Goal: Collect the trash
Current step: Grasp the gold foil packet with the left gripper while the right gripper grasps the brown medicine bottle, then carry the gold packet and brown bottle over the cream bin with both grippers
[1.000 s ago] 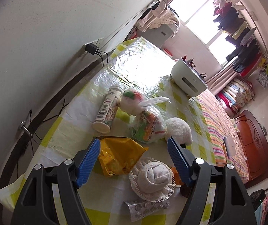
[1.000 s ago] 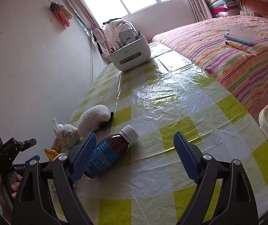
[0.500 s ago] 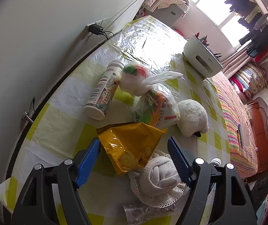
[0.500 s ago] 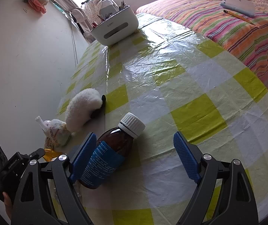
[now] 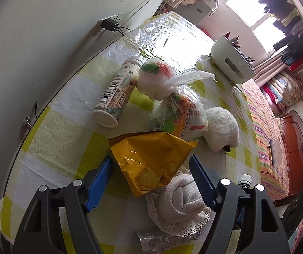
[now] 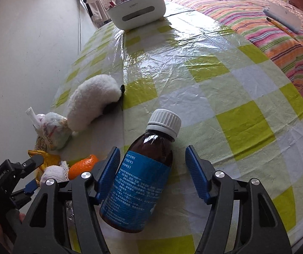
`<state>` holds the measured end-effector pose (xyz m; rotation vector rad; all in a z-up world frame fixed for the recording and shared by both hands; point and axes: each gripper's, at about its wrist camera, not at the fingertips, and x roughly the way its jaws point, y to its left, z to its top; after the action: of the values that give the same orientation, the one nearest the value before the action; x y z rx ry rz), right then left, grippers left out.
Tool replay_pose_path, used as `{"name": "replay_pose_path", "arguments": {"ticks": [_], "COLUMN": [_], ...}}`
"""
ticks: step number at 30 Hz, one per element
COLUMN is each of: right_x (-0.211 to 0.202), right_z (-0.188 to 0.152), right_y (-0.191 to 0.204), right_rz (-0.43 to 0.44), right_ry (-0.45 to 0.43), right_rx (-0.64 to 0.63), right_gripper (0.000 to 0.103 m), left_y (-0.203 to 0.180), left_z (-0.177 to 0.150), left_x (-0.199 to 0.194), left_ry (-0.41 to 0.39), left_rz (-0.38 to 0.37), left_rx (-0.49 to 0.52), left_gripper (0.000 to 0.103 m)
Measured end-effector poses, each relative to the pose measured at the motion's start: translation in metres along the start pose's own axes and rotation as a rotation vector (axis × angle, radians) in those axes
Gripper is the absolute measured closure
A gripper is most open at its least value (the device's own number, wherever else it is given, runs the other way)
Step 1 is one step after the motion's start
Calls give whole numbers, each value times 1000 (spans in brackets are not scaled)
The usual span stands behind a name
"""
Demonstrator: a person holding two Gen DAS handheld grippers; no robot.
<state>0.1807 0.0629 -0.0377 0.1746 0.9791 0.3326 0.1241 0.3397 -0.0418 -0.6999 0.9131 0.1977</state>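
Note:
A brown medicine bottle (image 6: pixel 143 175) with a blue label and white cap lies on the checked table (image 6: pixel 215 84). My right gripper (image 6: pixel 151 169) straddles it and its jaws are closing; a gap still shows on the bottle's right side. My left gripper (image 5: pixel 151 180) stands open around an open yellow snack bag (image 5: pixel 151 156), with a rolled beige sock (image 5: pixel 181 199) just below. A blister pack (image 5: pixel 157 239) lies at the near edge. Beyond are a white drink tube (image 5: pixel 117 93), two knotted plastic bags (image 5: pixel 183 114) and an orange (image 6: pixel 83 165).
A white plush toy (image 6: pixel 92 103) lies near the wall side. A white organizer box (image 6: pixel 138 14) stands at the table's far end. A striped bed (image 6: pixel 257 21) runs along the table's right edge. A charger (image 5: pixel 109 24) is plugged into the wall.
My right gripper has come forward over the brown bottle and its jaws have narrowed around it. My left gripper has closed in on the yellow bag and tipped downward.

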Motion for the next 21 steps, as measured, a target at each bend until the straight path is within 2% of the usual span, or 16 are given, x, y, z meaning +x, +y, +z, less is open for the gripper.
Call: {"name": "replay_pose_path", "arguments": {"ticks": [2, 4, 5, 7, 12, 17, 18, 21], "right_x": [-2, -5, -7, -12, -32, -54, -56, -63], "right_z": [-7, -12, -14, -16, -15, -20, -21, -28], "right_y": [5, 5, 5, 0, -18, -29, -30, -37], "right_rz": [-18, -24, -30, -26, -2, 38, 45, 60], "right_ry": [-25, -50, -60, -74, -127, -214, -228, -256], "right_rx": [-69, -119, -137, -160, -153, -130, -126, -108], "right_gripper": [61, 61, 61, 61, 61, 61, 61, 61], "left_y": [0, 0, 1, 0, -3, -9, -10, -14], "left_z": [0, 0, 0, 0, -1, -2, -2, -4], "left_x": [1, 3, 4, 4, 5, 2, 1, -3], "left_ry": [-4, 4, 8, 3, -9, -30, -39, -51], "left_rz": [-14, -21, -34, -42, -47, -54, -58, -64], "left_rx": [-2, -2, -4, 4, 28, 45, 51, 64], "left_gripper": [37, 58, 59, 69, 79, 83, 90, 91]}}
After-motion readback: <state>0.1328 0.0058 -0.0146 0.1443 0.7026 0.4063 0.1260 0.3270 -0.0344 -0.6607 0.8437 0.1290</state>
